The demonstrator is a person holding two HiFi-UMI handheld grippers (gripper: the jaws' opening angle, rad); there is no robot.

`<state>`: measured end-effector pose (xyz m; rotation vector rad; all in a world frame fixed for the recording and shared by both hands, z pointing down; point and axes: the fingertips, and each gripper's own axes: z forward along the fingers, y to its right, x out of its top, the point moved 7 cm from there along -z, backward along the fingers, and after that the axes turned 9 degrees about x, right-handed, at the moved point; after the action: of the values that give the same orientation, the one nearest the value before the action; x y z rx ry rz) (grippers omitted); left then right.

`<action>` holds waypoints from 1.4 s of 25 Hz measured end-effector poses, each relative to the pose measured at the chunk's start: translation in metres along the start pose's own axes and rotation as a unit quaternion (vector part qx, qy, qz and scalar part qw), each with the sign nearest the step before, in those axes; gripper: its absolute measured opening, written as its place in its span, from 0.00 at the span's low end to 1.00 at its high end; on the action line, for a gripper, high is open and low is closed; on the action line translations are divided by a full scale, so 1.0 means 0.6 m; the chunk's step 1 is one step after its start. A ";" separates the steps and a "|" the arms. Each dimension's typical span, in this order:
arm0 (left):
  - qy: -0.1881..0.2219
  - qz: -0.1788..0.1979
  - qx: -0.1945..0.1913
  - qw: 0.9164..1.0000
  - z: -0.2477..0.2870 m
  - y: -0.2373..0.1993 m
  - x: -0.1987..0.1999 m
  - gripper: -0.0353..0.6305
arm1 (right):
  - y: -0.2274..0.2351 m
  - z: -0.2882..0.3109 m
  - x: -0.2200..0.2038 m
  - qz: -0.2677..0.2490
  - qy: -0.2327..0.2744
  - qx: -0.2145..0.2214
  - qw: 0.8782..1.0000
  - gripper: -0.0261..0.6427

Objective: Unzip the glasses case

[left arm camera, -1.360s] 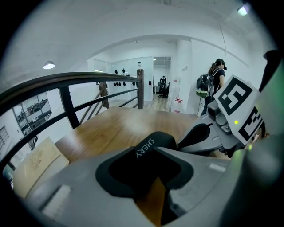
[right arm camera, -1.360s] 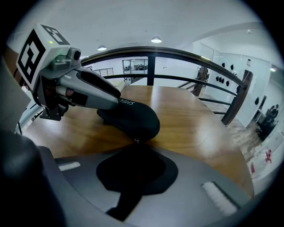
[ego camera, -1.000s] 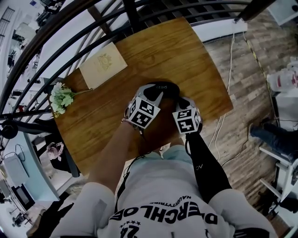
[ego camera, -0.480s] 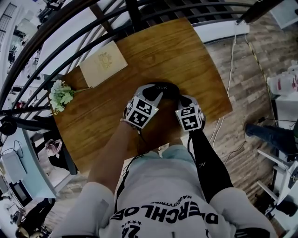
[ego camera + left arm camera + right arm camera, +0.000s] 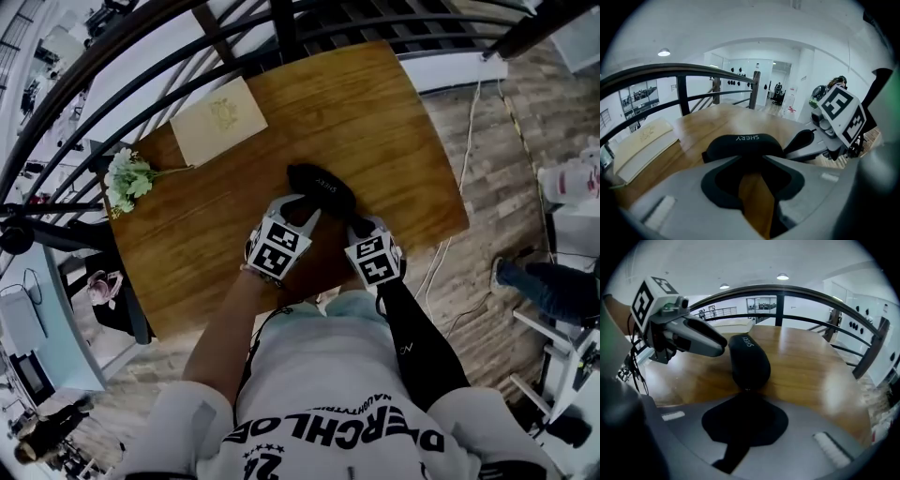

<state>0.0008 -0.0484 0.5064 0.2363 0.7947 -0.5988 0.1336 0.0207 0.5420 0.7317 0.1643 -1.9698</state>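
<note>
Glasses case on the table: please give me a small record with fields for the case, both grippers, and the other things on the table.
case: black glasses case, looks closed, lying on the wooden table
left gripper: open, wood visible between its jaws, the long side of the case just ahead of the tips
right gripper: shut, tips at the near end of the case; whether it pinches the zipper pull cannot be seen
other things: cream book and flowers near the far left edge of the table
</note>
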 end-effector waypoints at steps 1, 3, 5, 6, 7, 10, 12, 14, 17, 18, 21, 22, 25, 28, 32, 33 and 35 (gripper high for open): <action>-0.001 0.003 0.003 1.000 -0.002 -0.004 -0.001 0.24 | -0.014 0.004 0.001 -0.014 -0.001 0.012 1.000 0.08; 0.005 0.010 0.012 1.000 -0.009 -0.010 0.003 0.24 | -0.036 0.011 0.005 -0.036 -0.002 0.026 0.999 0.08; 0.021 0.017 0.018 0.999 -0.013 -0.011 0.017 0.24 | -0.047 0.014 0.007 -0.043 -0.003 0.027 0.999 0.08; 0.030 0.021 0.019 0.999 -0.011 -0.010 0.026 0.24 | -0.049 0.015 0.006 -0.043 -0.003 0.026 0.999 0.08; 0.036 0.025 0.019 0.999 -0.007 -0.008 0.035 0.23 | -0.050 0.016 0.006 -0.043 -0.003 0.025 0.999 0.08; 0.031 0.029 0.010 0.999 0.015 -0.003 0.048 0.22 | -0.050 0.020 0.008 -0.040 0.000 0.021 0.999 0.08; 0.021 0.022 0.005 1.000 0.025 0.000 0.044 0.22 | -0.050 0.021 0.008 -0.038 0.001 0.018 0.999 0.08; 0.023 0.017 0.010 1.000 0.025 0.001 0.040 0.22 | -0.050 0.022 0.008 -0.037 0.004 0.015 0.999 0.08; 0.026 0.012 0.010 1.000 0.025 0.000 0.040 0.22 | -0.049 0.021 0.008 -0.030 0.004 0.009 1.000 0.08; 0.027 0.010 0.009 1.000 0.024 -0.001 0.040 0.22 | -0.049 0.020 0.008 -0.029 0.005 0.007 1.000 0.08; 0.028 0.007 0.009 1.000 0.023 -0.004 0.035 0.22 | -0.050 0.021 0.008 -0.026 0.006 0.003 1.000 0.08; 0.032 0.007 0.009 0.999 0.023 -0.003 0.034 0.22 | -0.050 0.021 0.008 -0.023 0.006 0.002 1.000 0.08; 0.042 0.004 0.010 0.999 0.021 -0.004 0.030 0.22 | -0.051 0.020 0.006 -0.021 0.006 -0.008 1.000 0.08; 0.045 0.004 0.012 0.999 0.021 -0.005 0.029 0.22 | -0.052 0.021 0.006 -0.024 0.005 -0.018 1.000 0.08; 0.048 0.005 0.010 0.999 0.020 -0.002 0.032 0.22 | -0.050 0.016 0.004 -0.029 0.004 -0.025 0.999 0.08; 0.047 0.005 0.009 0.999 0.020 -0.001 0.032 0.22 | -0.050 0.016 0.004 -0.031 0.004 -0.027 0.999 0.08; 0.045 0.005 0.009 0.999 0.019 -0.002 0.031 0.22 | -0.050 0.015 0.004 -0.033 0.004 -0.031 0.999 0.08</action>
<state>0.0170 -0.0615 0.5006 0.2848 0.8742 -0.5891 0.1036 0.0302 0.5421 0.7011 0.2572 -2.0158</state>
